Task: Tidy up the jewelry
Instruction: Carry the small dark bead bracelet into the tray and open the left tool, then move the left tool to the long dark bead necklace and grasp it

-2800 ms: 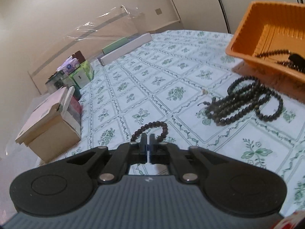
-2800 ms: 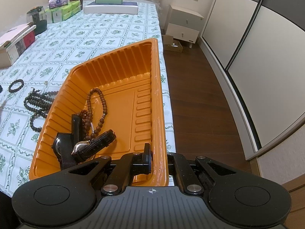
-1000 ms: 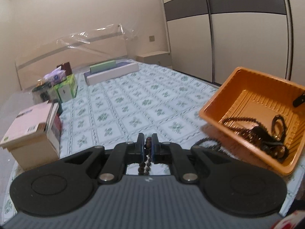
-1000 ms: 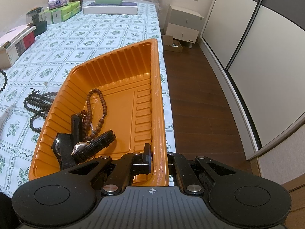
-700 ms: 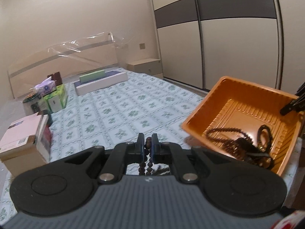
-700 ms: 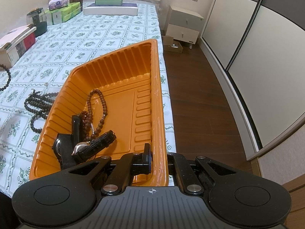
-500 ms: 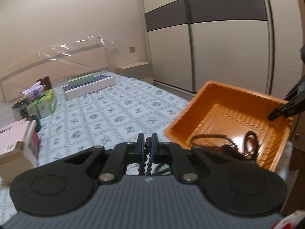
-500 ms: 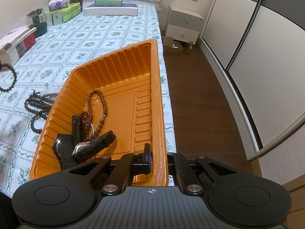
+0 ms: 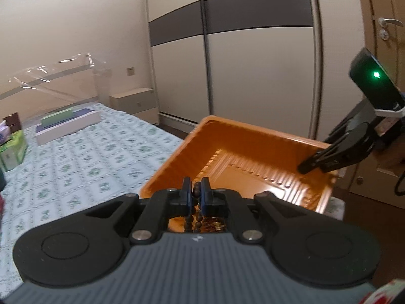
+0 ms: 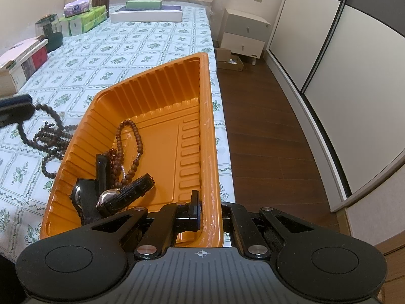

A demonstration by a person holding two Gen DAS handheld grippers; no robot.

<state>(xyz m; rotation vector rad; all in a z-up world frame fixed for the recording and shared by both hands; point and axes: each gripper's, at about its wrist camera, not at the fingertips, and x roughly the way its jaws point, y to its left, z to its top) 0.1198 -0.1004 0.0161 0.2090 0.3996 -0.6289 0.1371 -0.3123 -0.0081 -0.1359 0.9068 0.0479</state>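
Observation:
My left gripper [image 9: 195,190] is shut on a dark bead bracelet [image 9: 193,219] whose beads dangle between and below the fingers. Straight ahead sits the orange tray [image 9: 255,129]. In the right wrist view the left gripper [image 10: 27,107] enters from the left with the bracelet [image 10: 54,115] hanging beside the tray's left wall. My right gripper [image 10: 208,211] is shut on the orange tray [image 10: 162,81], pinching its near right rim; it also shows as the right gripper [image 9: 305,167] in the left wrist view. Inside lie a brown bead string [image 10: 130,147] and black watches [image 10: 121,195]. A long dark bead necklace [image 10: 46,140] lies on the cloth.
The patterned cloth [image 10: 106,50] covers a bed whose right edge drops to a wooden floor [image 10: 265,136]. Boxes [image 10: 22,60], green tissue packs [image 10: 83,21] and a flat white box [image 10: 146,15] stand at the far left and back. A nightstand [image 10: 244,36] and wardrobe doors [image 9: 258,76] lie beyond.
My left gripper has swung right with the bracelet, so the tray now fills the view ahead. In the right wrist view the bracelet has come up to the tray's left wall. The right gripper stayed put.

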